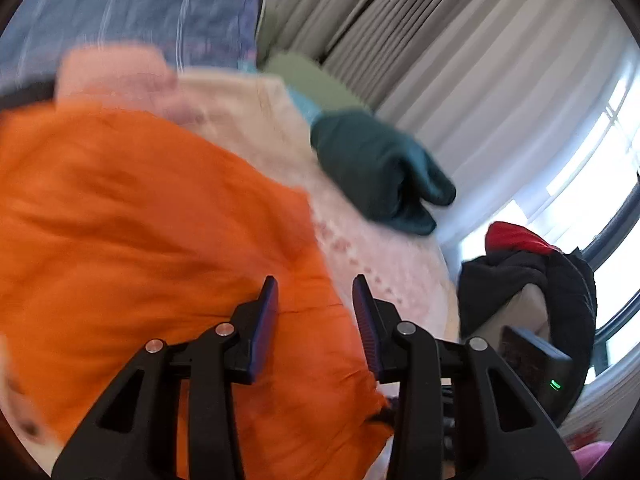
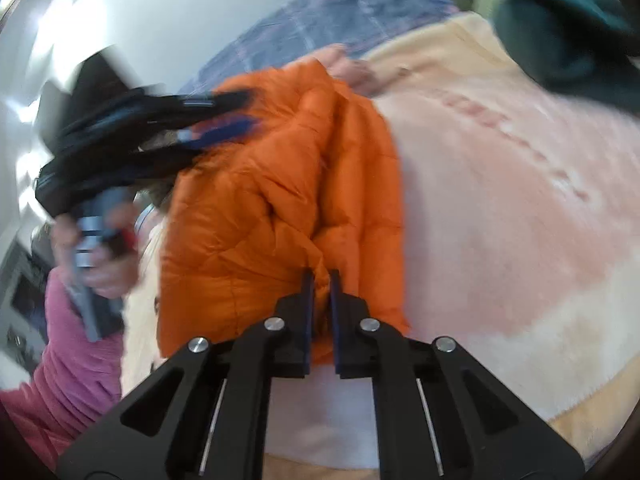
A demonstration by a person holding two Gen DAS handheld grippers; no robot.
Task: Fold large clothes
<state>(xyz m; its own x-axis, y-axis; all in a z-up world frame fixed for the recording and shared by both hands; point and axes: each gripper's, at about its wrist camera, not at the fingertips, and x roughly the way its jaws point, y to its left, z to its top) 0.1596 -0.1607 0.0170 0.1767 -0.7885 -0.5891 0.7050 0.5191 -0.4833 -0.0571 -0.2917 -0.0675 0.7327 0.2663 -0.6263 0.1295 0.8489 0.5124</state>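
A pink and cream blanket (image 2: 500,208) covers the bed, and an orange quilted jacket (image 2: 280,184) lies bunched near its left edge. The right tongs (image 2: 321,280) pinch the jacket's near fold. The left tongs (image 1: 316,284) hang spread above the orange fabric, holding nothing.

Pink sleeve (image 2: 76,364), black grippers, blue jaws

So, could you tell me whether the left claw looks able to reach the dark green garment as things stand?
Probably yes: the left claw stands open over the orange jacket, and only pink blanket lies between it and the dark green garment.
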